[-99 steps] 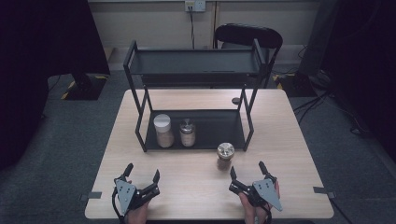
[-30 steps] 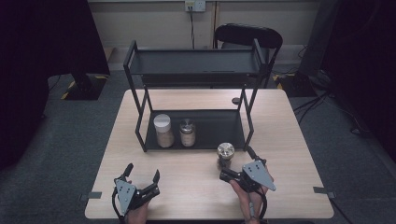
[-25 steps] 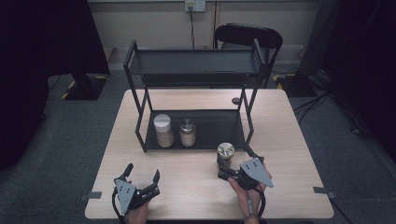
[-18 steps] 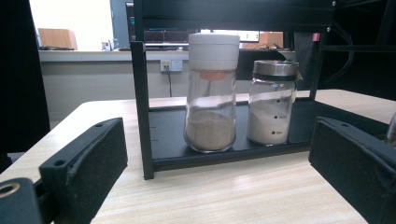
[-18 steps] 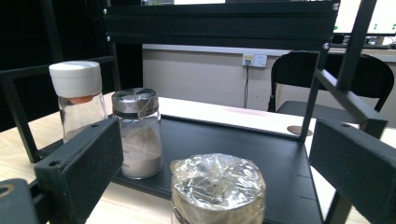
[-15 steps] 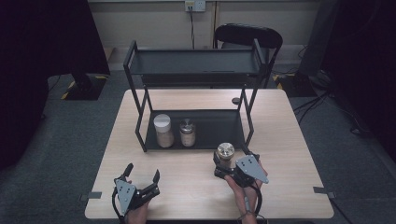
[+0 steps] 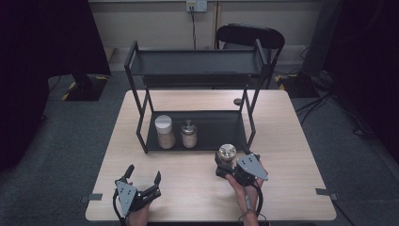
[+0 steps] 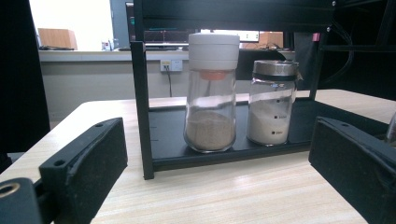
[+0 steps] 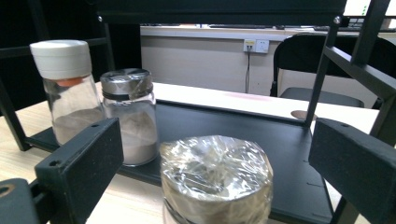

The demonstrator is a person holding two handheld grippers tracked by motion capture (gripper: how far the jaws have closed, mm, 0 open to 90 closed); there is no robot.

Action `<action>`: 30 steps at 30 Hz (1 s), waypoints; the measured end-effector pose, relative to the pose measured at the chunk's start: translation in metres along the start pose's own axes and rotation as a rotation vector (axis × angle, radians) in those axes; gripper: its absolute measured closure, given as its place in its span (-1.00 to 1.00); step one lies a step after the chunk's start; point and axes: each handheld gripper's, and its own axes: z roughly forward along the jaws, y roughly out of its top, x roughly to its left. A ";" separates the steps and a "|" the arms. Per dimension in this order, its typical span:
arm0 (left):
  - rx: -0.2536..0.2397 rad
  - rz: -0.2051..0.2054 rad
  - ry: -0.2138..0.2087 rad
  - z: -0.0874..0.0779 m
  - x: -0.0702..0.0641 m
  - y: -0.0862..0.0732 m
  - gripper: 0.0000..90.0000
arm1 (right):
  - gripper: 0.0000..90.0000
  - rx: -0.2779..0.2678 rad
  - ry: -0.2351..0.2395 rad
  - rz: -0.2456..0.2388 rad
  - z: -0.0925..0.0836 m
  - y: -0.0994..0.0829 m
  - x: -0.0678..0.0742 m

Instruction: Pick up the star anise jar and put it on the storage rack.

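Note:
A small jar with a shiny wrapped lid (image 7: 227,151) (image 9: 216,179) stands on the table just in front of the black two-tier rack (image 7: 197,63). My right gripper (image 7: 226,164) (image 9: 217,149) is open, one jaw on each side of that jar, with gaps showing between jaws and jar. On the rack's lower shelf (image 9: 261,135) stand a white-lidded jar of brown powder (image 7: 164,132) (image 8: 211,98) (image 9: 67,88) and a metal-lidded jar of pale powder (image 7: 189,133) (image 8: 272,102) (image 9: 130,114). Near the table's front left, my left gripper (image 7: 142,173) (image 8: 217,154) is open and holds nothing.
The rack's posts (image 7: 249,123) rise close beside the wrapped jar. A small dark disc (image 7: 237,101) lies on the table behind the rack. A black chair (image 7: 251,37) stands beyond the table's far edge. The rack's top shelf (image 7: 195,75) is bare.
My right gripper has moved forward and left from the table's front edge until its jaws flank the wrapped jar. The left gripper and the jars have stayed put.

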 end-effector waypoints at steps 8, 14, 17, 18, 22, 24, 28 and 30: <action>0.000 0.000 0.000 0.000 0.000 0.000 -0.92 | -0.97 0.019 0.000 0.000 0.005 -0.003 0.000; 0.000 0.000 0.000 0.000 0.000 0.000 -0.92 | -0.97 0.025 0.005 -0.001 0.007 -0.005 0.000; 0.000 0.000 0.000 0.000 0.000 0.000 -0.92 | -0.97 0.031 0.002 -0.004 0.008 -0.006 0.000; 0.000 0.000 0.000 0.000 0.000 0.000 -0.92 | -0.97 0.034 0.001 -0.005 0.008 -0.006 0.000; 0.000 0.000 0.000 0.000 0.000 0.000 -0.92 | -0.97 0.041 -0.001 -0.007 0.010 -0.007 0.001; 0.000 0.000 0.000 0.000 0.000 0.000 -0.92 | -0.96 0.044 -0.004 -0.009 0.010 -0.008 0.001; 0.000 0.000 0.000 0.000 0.000 0.000 -0.92 | -0.95 0.051 -0.011 -0.012 0.012 -0.009 0.002; 0.000 0.000 0.000 0.000 0.000 0.000 -0.92 | -0.94 0.057 -0.013 -0.010 0.012 -0.010 0.002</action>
